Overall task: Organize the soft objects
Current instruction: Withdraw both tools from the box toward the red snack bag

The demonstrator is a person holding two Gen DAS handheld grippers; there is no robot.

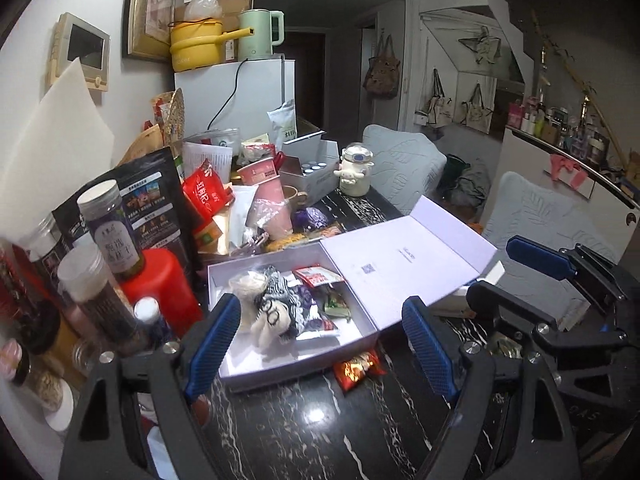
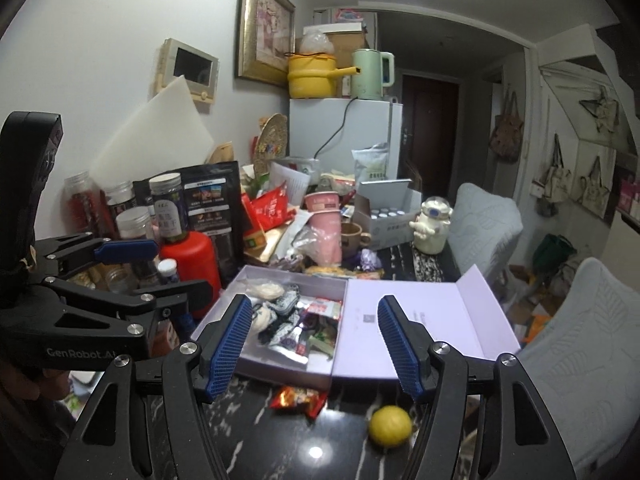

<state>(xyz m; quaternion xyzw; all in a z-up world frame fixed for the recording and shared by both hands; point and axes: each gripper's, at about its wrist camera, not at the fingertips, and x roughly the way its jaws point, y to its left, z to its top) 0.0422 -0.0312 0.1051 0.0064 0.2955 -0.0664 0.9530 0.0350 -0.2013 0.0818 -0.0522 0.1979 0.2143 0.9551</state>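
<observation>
1. While both tools hang above the dark marble table (image 1: 304, 420), the left gripper (image 1: 320, 336) stands wide apart and holds nothing, its blue pads framing the near end of the open white box (image 1: 280, 364).
2. The soft toy (image 1: 276, 312), pale with a striped black-and-white garment, lies inside that box at about 11 o'clock from the left gripper, just beyond the left-hand pad; its long axis appears to run from 11 o'clock down to 5 o'clock in the left wrist view.
3. The right gripper (image 2: 316, 344) is likewise spread wide and empty, with the same soft toy (image 2: 276, 312) at about 11 o'clock from it, near the box's left wall.
4. The box lid (image 1: 404, 268) lies flat, hinged open toward 2 o'clock; snack packets share the box with the toy.
5. A red snack packet (image 2: 298, 400) rests on the table just outside the box's near edge, and a lemon (image 2: 390, 426) sits at 5 o'clock between the right tool's arms.
6. On this evidence the left gripper looks the nearer to the toy, so any reach would likely go forward and slightly left.
</observation>
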